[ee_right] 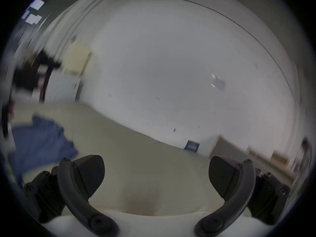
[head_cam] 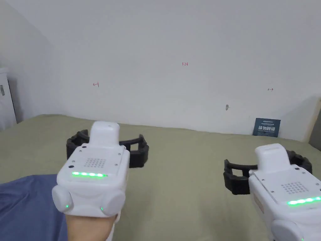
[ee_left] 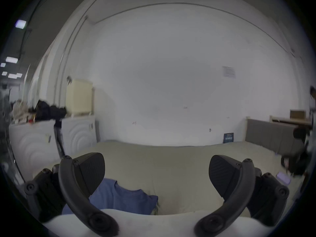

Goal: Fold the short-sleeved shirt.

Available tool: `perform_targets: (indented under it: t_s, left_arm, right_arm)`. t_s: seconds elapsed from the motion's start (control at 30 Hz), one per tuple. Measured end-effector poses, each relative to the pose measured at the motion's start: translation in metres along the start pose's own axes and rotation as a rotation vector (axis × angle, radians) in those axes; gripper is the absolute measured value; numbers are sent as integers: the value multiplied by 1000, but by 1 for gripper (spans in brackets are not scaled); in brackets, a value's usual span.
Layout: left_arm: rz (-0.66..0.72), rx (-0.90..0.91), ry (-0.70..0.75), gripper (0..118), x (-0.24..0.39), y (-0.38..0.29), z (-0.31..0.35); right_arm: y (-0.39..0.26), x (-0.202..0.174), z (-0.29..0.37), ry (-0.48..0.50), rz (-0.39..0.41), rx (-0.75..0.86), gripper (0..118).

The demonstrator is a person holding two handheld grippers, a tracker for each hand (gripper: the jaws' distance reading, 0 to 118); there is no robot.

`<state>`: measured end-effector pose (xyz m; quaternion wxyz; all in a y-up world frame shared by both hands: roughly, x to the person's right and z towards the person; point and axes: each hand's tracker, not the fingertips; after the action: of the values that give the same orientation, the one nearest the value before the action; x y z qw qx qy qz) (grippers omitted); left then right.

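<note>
A blue short-sleeved shirt (head_cam: pixel 25 207) lies crumpled on the olive bed cover (head_cam: pixel 188 175) at the lower left of the head view. My left gripper (head_cam: pixel 106 147) hovers above the bed just right of the shirt, jaws wide apart and empty. The left gripper view shows the shirt (ee_left: pixel 119 199) below and between its open jaws, with the left gripper (ee_left: pixel 156 174) held above it. My right gripper (head_cam: pixel 266 174) hangs over bare cover at the right, open and empty. In the blurred right gripper view, the shirt (ee_right: pixel 39 145) sits far left of the right gripper (ee_right: pixel 156 174).
A white wall (head_cam: pixel 175 62) runs along the far side of the bed, with a small dark sign (head_cam: pixel 266 127) leaning at its foot. A white cabinet (ee_left: pixel 34 148) stands left of the bed. A grey headboard (ee_left: pixel 270 134) stands at the right.
</note>
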<state>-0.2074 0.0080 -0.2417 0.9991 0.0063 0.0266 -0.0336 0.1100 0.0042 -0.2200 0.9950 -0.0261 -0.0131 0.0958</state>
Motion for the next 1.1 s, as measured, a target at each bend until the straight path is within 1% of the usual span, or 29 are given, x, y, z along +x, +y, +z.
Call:
perform_targets:
  t_s: [0.03,0.07,0.1,0.13,0.17,0.23,0.27,0.33,0.4,0.47,0.6,0.67,0.83,0.97,1.0,1.03,1.07,1.1]
  left_arm:
    - [-9,-34,11,118,4,-6,1]
    - [-16,-62,24,118,8,-13,2]
    - [-4,-80,22,118,10,-19,2]
    - [23,-106,3,118,9,-24,2]
    - [56,-135,-16,118,9,-27,1]
    - [93,-188,-51,118,7,-32,-4]
    - [77,-200,-48,118,7,-32,-7]
    - [47,-200,-17,118,6,-32,-7]
    - [48,-195,-13,118,6,-31,-7]
    - [70,-197,-16,118,3,-28,-7]
    - [97,-174,-21,118,0,-21,0]
    - [101,-158,-30,118,-1,-17,5]
    - [36,-138,3,118,0,-13,9]
    - [67,-125,-20,118,-4,-14,15]
    - [40,-119,21,118,-3,-15,17]
    - [13,-122,51,118,-2,-16,17]
    - [12,-129,38,118,-2,-17,17]
    - [12,-129,23,109,-3,-18,18]
  right_arm:
    - [-10,2,3,-11,-60,4,117]
    - [-22,5,3,13,-132,-8,117]
    - [-34,4,3,44,-186,-29,117]
    - [-42,6,1,48,-207,-65,117]
    - [-47,6,0,29,-204,-98,117]
    - [-51,3,-2,-76,-93,-148,117]
    - [-51,5,-1,-82,-73,-136,117]
    - [-49,11,2,-45,-102,-110,117]
    - [-45,12,3,-50,-130,-89,117]
    - [-42,15,2,-56,-135,-83,117]
    - [-36,16,-1,-59,-133,-112,117]
    - [-35,15,3,-60,-138,-96,117]
    - [-28,12,3,-71,-121,-74,117]
    - [-27,10,2,-74,-107,-80,117]
    - [-27,10,2,-73,-109,-83,116]
    - [-28,10,3,-67,-112,-84,114]
    - [-27,10,4,-53,-120,-83,100]
    - [-28,9,6,-43,-115,-80,72]
